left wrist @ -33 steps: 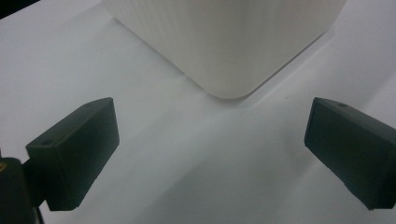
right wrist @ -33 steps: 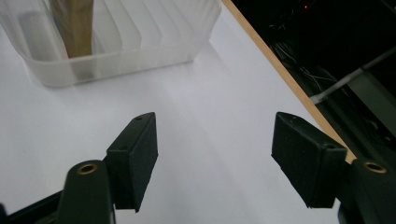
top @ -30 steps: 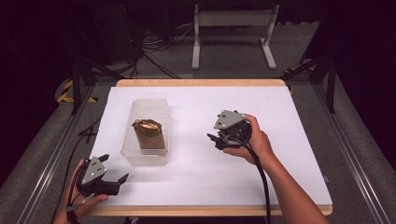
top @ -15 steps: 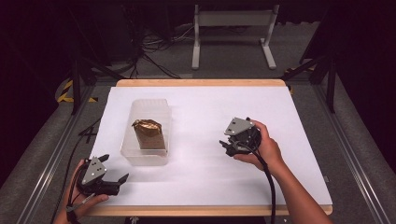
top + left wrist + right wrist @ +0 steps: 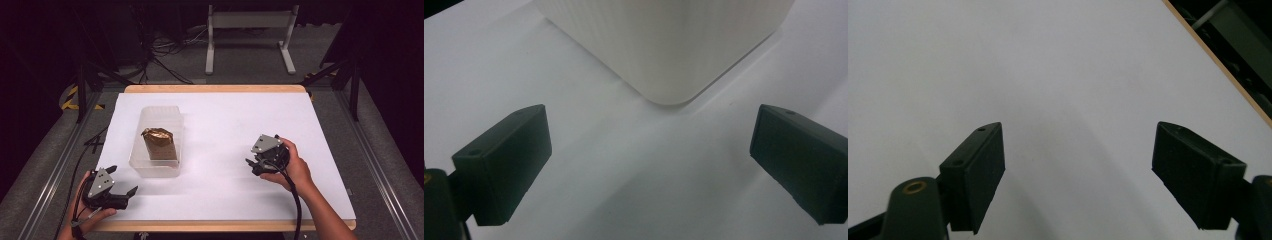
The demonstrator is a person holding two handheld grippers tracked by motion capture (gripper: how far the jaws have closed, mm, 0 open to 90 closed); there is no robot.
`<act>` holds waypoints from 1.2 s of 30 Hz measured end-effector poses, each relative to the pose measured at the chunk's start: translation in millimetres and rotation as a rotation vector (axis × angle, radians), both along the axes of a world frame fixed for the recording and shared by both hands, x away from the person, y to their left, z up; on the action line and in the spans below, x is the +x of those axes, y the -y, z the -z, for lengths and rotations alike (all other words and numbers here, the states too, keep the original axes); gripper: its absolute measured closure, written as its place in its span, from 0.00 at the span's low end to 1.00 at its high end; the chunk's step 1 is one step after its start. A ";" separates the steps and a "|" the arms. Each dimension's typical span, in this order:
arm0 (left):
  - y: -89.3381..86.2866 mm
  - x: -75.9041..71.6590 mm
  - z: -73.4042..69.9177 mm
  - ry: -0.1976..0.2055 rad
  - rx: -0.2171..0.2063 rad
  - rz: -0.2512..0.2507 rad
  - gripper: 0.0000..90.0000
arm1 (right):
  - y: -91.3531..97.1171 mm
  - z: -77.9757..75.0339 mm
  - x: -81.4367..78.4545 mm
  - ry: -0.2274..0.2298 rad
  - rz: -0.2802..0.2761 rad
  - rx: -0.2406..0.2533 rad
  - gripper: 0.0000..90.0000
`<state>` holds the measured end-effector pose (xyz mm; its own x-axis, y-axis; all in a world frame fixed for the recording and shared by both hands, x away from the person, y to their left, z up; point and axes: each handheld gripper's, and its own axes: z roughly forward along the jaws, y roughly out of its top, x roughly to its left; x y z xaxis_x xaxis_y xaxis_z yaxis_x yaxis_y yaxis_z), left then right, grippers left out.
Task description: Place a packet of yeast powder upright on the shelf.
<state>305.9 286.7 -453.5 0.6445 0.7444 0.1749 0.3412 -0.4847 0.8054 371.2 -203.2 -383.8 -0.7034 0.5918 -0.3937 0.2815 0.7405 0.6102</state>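
Note:
A clear plastic tub [image 5: 156, 166] stands on the white table [image 5: 225, 120] at the left of centre, with a brown, gold-topped packet [image 5: 158, 143] upright inside it. My left gripper [image 5: 121, 186] rests open near the table's front left corner, just short of the tub. In the left gripper view the tub's rounded corner [image 5: 669, 55] sits ahead of the wide-apart jaws. My right gripper [image 5: 252, 164] is held open over the table's right half, well clear of the tub. Between its jaws in the right gripper view lies bare white table [image 5: 1048, 75].
The table's wooden edge [image 5: 1218, 60] runs past the right gripper at the upper right. Cables and a white stand frame [image 5: 247, 30] lie on the floor beyond the far edge. Metal rails [image 5: 55, 165] flank the table on both sides.
My right gripper has drawn back from the table's middle toward the right and the near edge. The left gripper, tub and packet have stayed put.

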 end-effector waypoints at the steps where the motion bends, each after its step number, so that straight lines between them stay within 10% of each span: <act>1: 0.2 -0.1 0.0 0.003 -0.001 -0.001 0.04 | 2.3 1.8 -0.8 -0.002 0.003 0.004 0.24; 36: 1.3 0.6 -0.7 0.000 -0.001 -0.003 0.04 | 102.9 35.6 -54.2 0.007 0.146 0.160 0.15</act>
